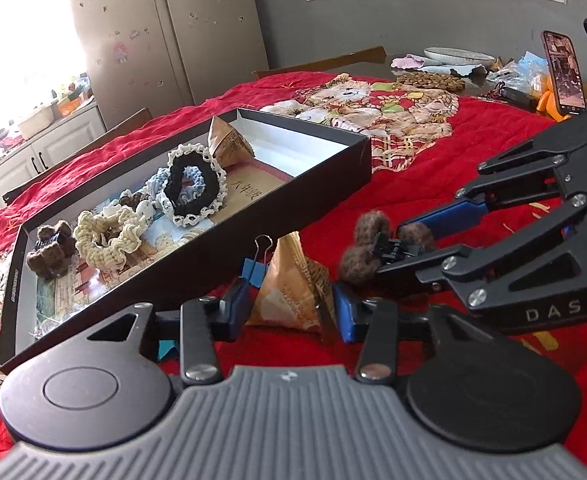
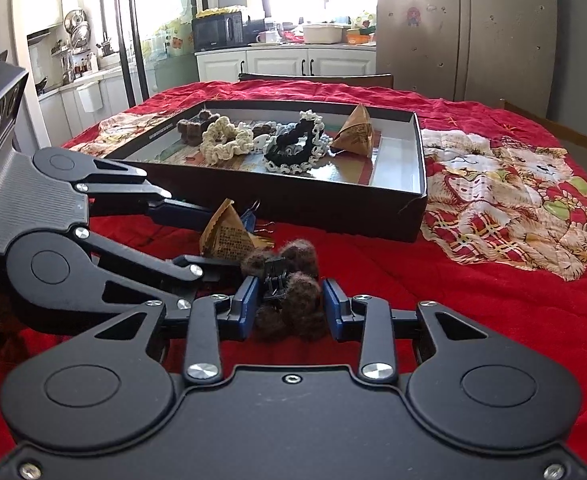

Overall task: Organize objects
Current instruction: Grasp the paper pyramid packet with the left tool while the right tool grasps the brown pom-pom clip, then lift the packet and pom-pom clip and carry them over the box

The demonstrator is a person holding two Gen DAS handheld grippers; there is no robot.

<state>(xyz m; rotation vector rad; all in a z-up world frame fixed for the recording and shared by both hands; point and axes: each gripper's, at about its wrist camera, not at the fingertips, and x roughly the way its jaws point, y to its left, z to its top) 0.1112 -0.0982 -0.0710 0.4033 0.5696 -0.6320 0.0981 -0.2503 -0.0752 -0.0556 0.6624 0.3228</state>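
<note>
Down on the red blanket (image 2: 413, 280), just in front of the black box (image 1: 325, 184), my left gripper (image 1: 289, 304) has its pads on either side of the tan triangular packet (image 1: 293, 284), though I can't tell if they're actually pressing. My right gripper (image 2: 291, 304) is narrowed around the fuzzy brown hair clip (image 2: 289, 296), pads close but not clearly touching.

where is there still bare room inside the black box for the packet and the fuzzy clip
The black box is free at its right end: the white floor beyond the brown packet up to the end wall. From the black scrunchie leftward past the cream scrunchie to the brown clip it is crowded.
</note>
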